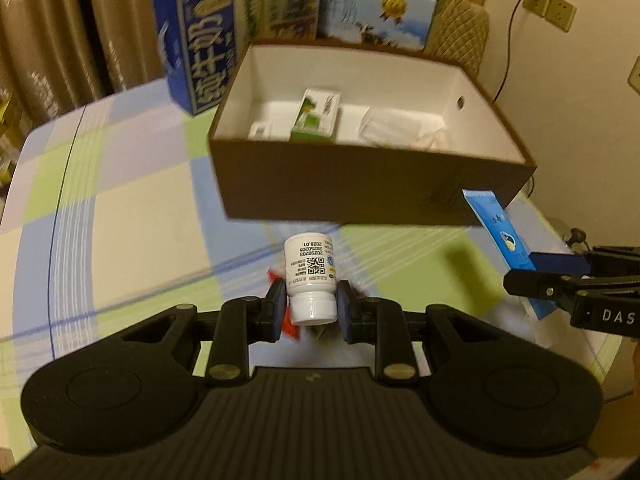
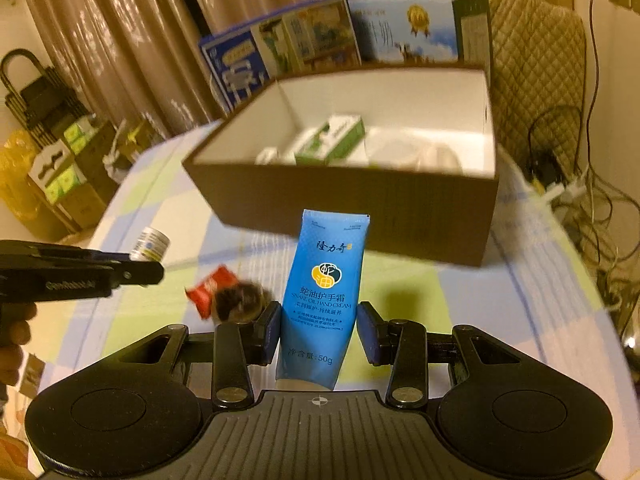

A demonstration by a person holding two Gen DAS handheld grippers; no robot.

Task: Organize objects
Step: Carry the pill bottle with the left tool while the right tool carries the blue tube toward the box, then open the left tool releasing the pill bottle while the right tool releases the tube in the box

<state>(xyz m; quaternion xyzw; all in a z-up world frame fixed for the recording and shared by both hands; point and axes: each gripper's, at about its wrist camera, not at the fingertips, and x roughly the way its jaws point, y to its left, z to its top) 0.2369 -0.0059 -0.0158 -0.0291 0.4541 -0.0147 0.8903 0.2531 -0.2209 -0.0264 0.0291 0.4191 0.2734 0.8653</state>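
Observation:
My left gripper (image 1: 312, 312) is shut on a white pill bottle (image 1: 310, 276), its cap pointing back at the camera, held above the checked tablecloth (image 1: 120, 216). My right gripper (image 2: 320, 332) is shut on a blue hand cream tube (image 2: 324, 288) that stands upright between its blue pads. Ahead of both sits an open brown box (image 1: 360, 196) with a white inside, holding a green carton (image 1: 318, 114) and some white items. In the right wrist view the left gripper (image 2: 154, 266) shows at the left with the bottle (image 2: 151, 243). In the left wrist view the right gripper (image 1: 532, 272) shows at the right with the tube (image 1: 500, 232).
A red packet (image 2: 208, 288) and a dark fuzzy round thing (image 2: 240, 300) lie on the cloth between the grippers. Two blue printed cartons (image 1: 208, 36) (image 1: 376, 12) stand behind the box. A quilted chair (image 2: 536, 80) and tangled cables (image 2: 580, 192) are at the right, stacked boxes (image 2: 60, 168) at the left.

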